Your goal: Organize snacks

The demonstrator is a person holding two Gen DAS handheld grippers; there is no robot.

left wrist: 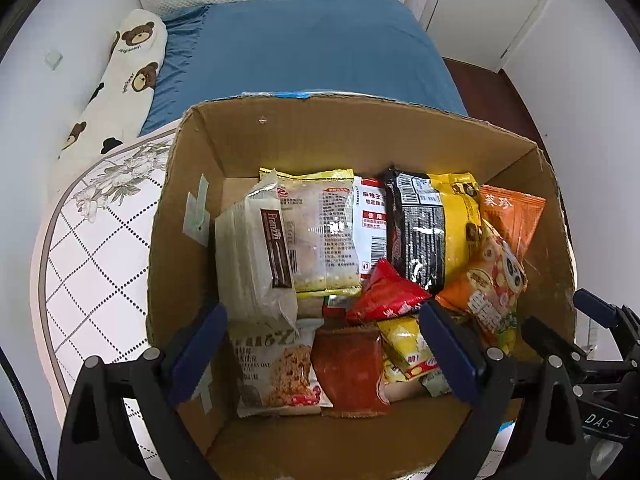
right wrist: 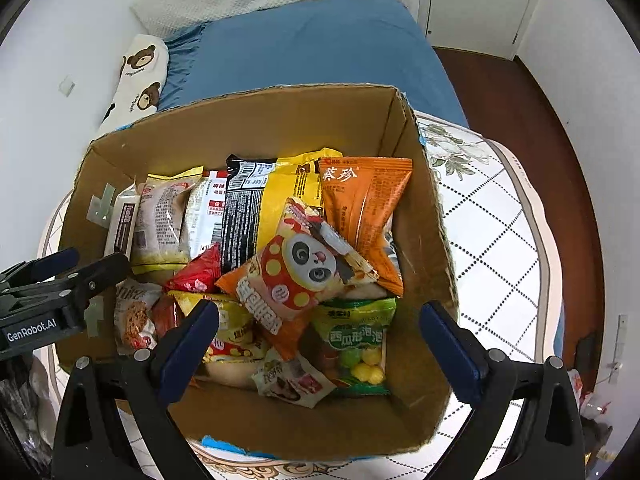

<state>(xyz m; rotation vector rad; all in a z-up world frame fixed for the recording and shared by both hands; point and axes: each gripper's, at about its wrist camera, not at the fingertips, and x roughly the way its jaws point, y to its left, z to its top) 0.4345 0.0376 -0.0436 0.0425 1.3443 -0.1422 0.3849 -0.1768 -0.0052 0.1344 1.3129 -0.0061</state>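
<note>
An open cardboard box (left wrist: 188,200) (right wrist: 424,220) is packed with snack packets. My left gripper (left wrist: 322,320) hangs open over its near left part, above an oat cookie packet (left wrist: 280,368) and a brown-red pouch (left wrist: 348,364). A white wafer pack (left wrist: 256,256) stands just beyond its left finger. My right gripper (right wrist: 320,316) is open over the near right part, above a panda snack bag (right wrist: 304,272) and a green candy bag (right wrist: 356,340). Neither gripper holds anything. Each gripper shows at the edge of the other's view.
The box rests on a white quilted mattress (left wrist: 92,248) with a flower print. Behind it lie a blue sheet (left wrist: 312,48) and a bear-print pillow (left wrist: 132,64). White cupboard doors (left wrist: 500,8) and dark wooden floor (right wrist: 520,100) are to the right.
</note>
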